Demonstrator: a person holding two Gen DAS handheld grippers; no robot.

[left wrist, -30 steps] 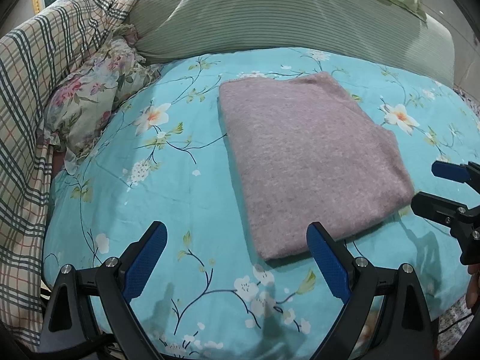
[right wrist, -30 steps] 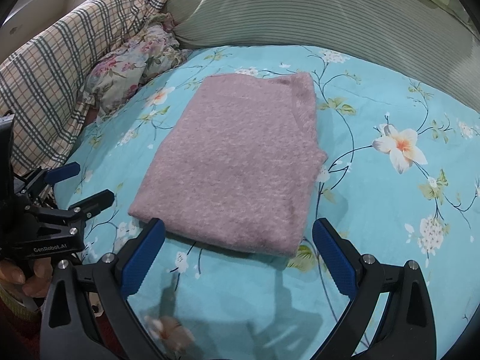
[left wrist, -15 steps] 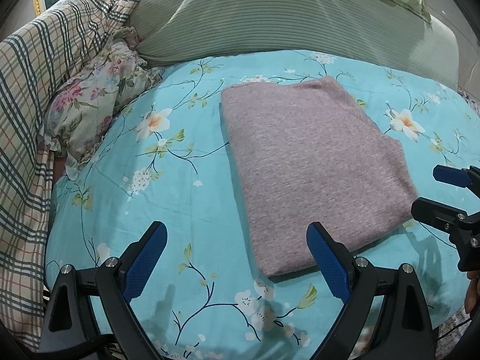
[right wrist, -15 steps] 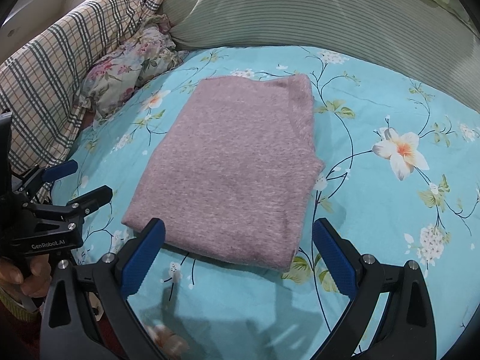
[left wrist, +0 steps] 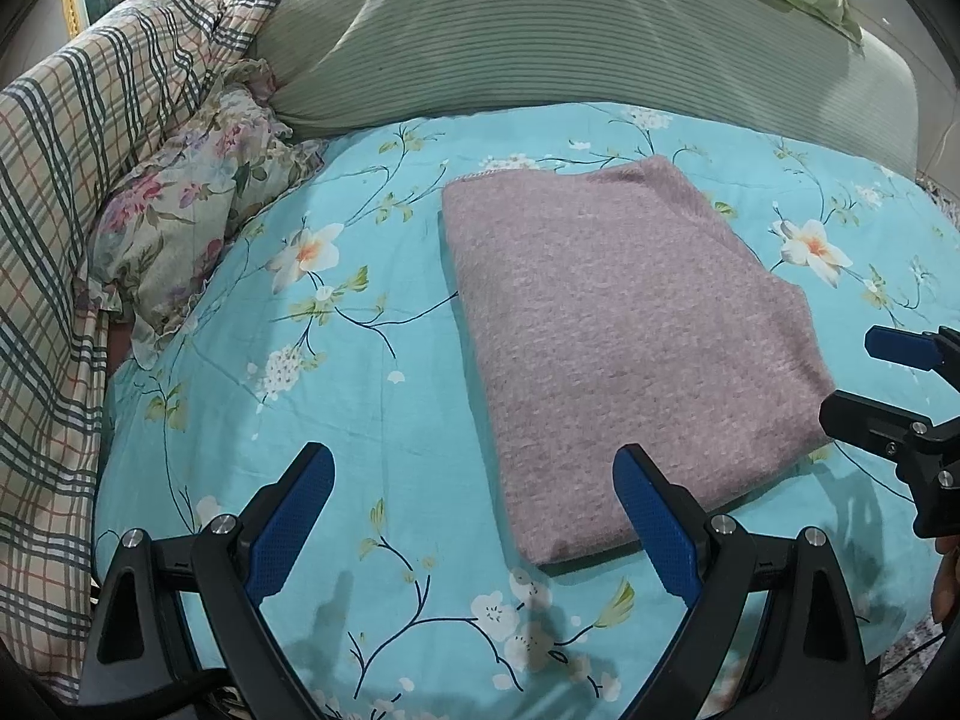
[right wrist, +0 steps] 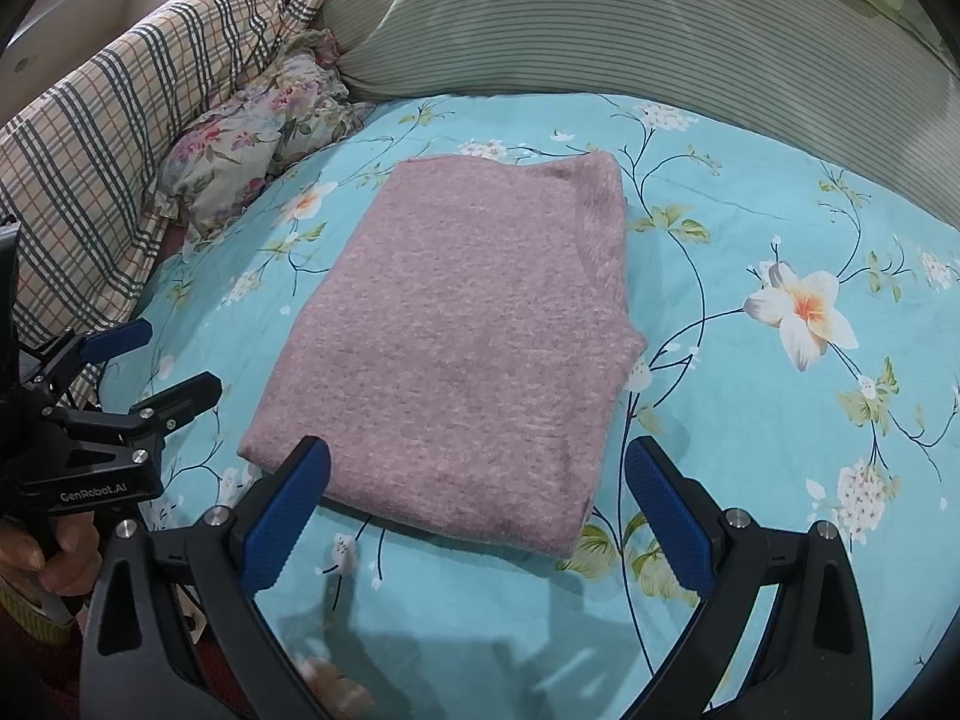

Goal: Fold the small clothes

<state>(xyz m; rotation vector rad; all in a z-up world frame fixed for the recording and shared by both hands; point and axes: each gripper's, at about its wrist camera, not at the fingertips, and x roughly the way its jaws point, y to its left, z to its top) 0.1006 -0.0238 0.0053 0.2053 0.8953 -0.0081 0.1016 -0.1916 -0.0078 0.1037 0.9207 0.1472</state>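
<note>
A mauve knitted garment (left wrist: pixel 624 330) lies folded into a flat rectangle on the turquoise flowered bedsheet (left wrist: pixel 336 396); it also shows in the right wrist view (right wrist: pixel 462 348). My left gripper (left wrist: pixel 474 516) is open and empty, just short of the garment's near left corner. My right gripper (right wrist: pixel 477 510) is open and empty, its fingers either side of the garment's near edge, slightly above it. Each gripper shows in the other's view: the right one (left wrist: pixel 870 384) beside the garment's right edge, the left one (right wrist: pixel 150 360) beside its left edge.
A green striped pillow (left wrist: pixel 540 36) lies across the back of the bed. A plaid blanket (left wrist: pixel 66 180) and a floral cushion (left wrist: pixel 186 210) are bunched at the left. The bed's edge runs below the grippers.
Both grippers have drawn back slightly toward the near edge of the bed and stayed open. The folded garment has not moved.
</note>
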